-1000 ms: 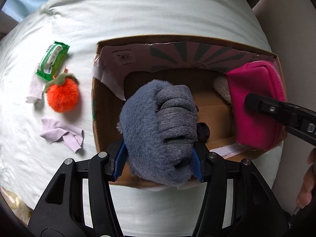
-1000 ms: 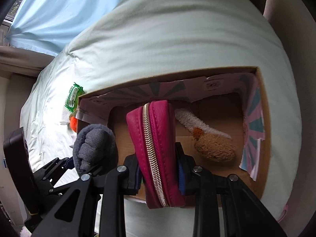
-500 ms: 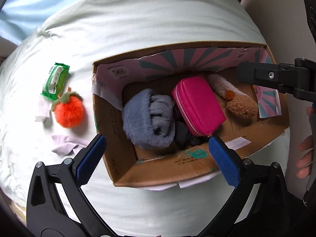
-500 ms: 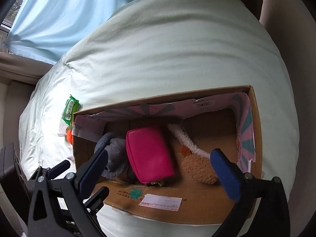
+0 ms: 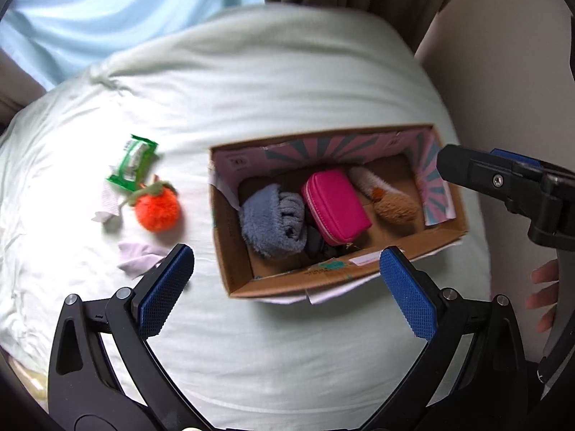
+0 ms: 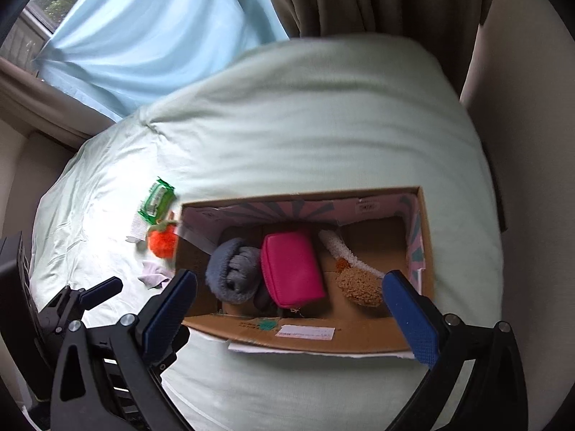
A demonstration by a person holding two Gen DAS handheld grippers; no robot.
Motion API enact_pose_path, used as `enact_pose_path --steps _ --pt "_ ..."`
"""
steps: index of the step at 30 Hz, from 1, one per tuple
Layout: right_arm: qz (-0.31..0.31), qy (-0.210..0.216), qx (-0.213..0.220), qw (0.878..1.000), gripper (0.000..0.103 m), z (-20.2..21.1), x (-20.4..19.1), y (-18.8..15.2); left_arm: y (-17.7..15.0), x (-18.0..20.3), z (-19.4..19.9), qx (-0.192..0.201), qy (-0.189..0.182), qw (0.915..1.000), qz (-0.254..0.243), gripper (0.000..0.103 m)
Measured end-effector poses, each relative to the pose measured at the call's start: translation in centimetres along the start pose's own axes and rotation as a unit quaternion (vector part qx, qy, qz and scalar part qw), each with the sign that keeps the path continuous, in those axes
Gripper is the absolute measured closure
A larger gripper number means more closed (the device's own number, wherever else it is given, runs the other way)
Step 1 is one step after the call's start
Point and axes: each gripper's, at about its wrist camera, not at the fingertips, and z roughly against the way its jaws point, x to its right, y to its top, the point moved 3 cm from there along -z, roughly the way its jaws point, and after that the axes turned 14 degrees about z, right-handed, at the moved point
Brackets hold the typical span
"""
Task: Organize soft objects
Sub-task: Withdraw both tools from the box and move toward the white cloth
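From my left wrist camera, my left gripper (image 5: 287, 287) hangs spread wide and holding nothing above the pale green bedding (image 5: 287, 82), its blue pads (image 5: 163, 292) flanking the near edge of the cardboard box (image 5: 312, 276). The box runs long from left to right across the view, its right end tipped slightly away. Inside, the grey plush roll (image 5: 273, 221) lies at the left end with its length running from the far wall toward me, the pink zip pouch (image 5: 336, 206) sits just beside it at the middle, angled the same way, and the brown-and-white plush (image 5: 388, 197) slants toward the right end, where some bare cardboard floor shows. Left of the box, well apart from its wall, an orange plush fruit (image 5: 156, 210), a green wipes pack (image 5: 133, 163) and a lilac cloth (image 5: 138, 258) lie on open bedding. My right gripper (image 5: 503, 186) shows at the right edge; I cannot tell its spread here. From my right wrist camera, my right gripper (image 6: 298, 312) is wide apart and empty over the box's (image 6: 323, 337) near wall. The grey roll (image 6: 233, 269), pouch (image 6: 291, 265) and brown plush (image 6: 359, 282) sit side by side, left to right, with free floor at the far right corner. Wide bedding (image 6: 323, 107) stretches beyond the far wall to the curtains (image 6: 161, 28).
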Motion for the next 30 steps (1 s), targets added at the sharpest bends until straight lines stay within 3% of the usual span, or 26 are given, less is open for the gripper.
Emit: enact_pose_path --steps 9,18,24,30 --pt "0.03 -0.037 0.067 0.997 0.0 8.8 -5.6 -1.5 -1.8 -4.6 10.4 0.083 -0.016 0.996 0.028 0.0" --pt "0.083 -0.064 0.133 0.986 0.0 15.0 -14.4 -4.1 -5.7 -12.6 18.8 0.15 -0.007 0.9867 0.062 0.0" --pt "0.12 -0.058 0.171 0.976 0.0 16.1 -20.0 -5.7 -7.6 -18.7 21.6 0.177 -0.009 0.9813 0.076 0.0" --pt "0.116 -0.045 0.18 0.976 0.0 15.2 -24.8 -6.6 -8.3 -24.4 22.4 0.177 -0.018 0.9801 0.088 0.0"
